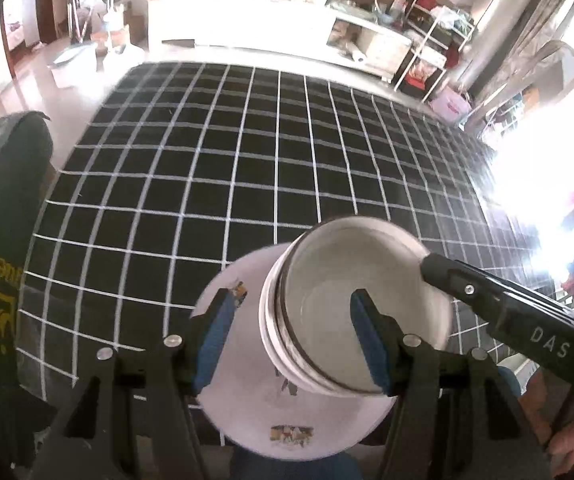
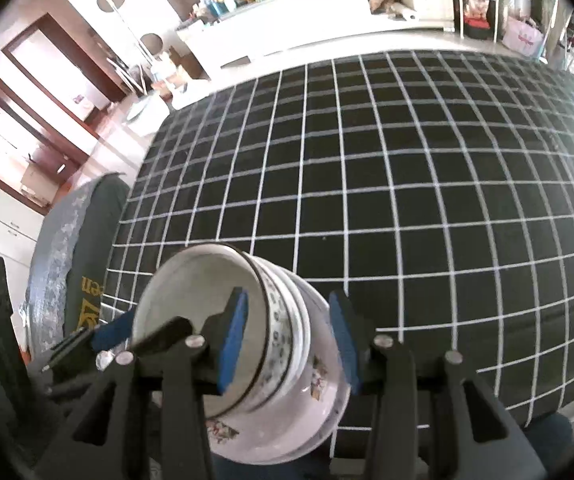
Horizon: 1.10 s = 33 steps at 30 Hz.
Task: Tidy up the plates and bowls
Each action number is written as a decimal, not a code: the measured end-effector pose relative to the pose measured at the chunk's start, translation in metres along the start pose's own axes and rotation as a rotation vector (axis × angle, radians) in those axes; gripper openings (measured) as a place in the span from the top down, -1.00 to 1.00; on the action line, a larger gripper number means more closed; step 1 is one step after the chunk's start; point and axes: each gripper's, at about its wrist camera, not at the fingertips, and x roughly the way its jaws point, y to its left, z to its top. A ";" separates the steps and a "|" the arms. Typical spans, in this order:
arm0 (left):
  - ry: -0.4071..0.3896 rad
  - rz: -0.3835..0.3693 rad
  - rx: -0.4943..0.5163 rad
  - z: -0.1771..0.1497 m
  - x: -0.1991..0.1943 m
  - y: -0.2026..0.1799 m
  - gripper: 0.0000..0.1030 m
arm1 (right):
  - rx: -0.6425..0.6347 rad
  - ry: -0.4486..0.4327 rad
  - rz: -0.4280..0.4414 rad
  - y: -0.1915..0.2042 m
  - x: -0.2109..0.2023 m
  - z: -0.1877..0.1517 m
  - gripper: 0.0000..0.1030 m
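A stack of white bowls (image 1: 351, 312) with dark rim bands sits in a larger white patterned dish (image 1: 287, 428) at the near edge of the black grid tablecloth (image 1: 247, 160). My left gripper (image 1: 291, 340) is open, its blue pads on either side of the bowls' near wall. In the right wrist view the bowl stack (image 2: 215, 320) rests in the patterned dish (image 2: 307, 420). My right gripper (image 2: 287, 340) is open, one pad inside the top bowl and one outside the stack. Its finger (image 1: 487, 300) reaches over the bowl rim in the left view.
A dark cushioned chair back (image 1: 3, 240) stands at the table's left edge, also in the right wrist view (image 2: 79, 260). A white counter (image 1: 247, 24) with clutter runs beyond the table's far edge. Shelves and bags (image 1: 439, 60) stand at the far right.
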 end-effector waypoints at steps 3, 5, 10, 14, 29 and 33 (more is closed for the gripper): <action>-0.076 0.039 0.025 -0.002 -0.028 -0.014 -0.13 | -0.014 -0.046 0.001 0.002 -0.022 -0.004 0.09; -0.141 0.071 0.049 -0.007 -0.049 -0.027 -0.13 | -0.028 -0.080 -0.003 0.004 -0.040 -0.009 0.09; -0.293 0.118 0.104 -0.027 -0.098 -0.056 -0.13 | -0.065 -0.183 -0.023 0.008 -0.086 -0.021 0.09; -0.427 0.159 0.163 -0.055 -0.135 -0.085 -0.13 | -0.107 -0.285 -0.062 0.009 -0.129 -0.038 0.09; -0.531 0.087 0.259 -0.116 -0.176 -0.133 -0.60 | -0.172 -0.591 -0.249 -0.010 -0.210 -0.118 -0.43; -0.567 0.119 0.306 -0.130 -0.177 -0.140 -0.65 | -0.187 -0.593 -0.249 -0.013 -0.208 -0.132 -0.48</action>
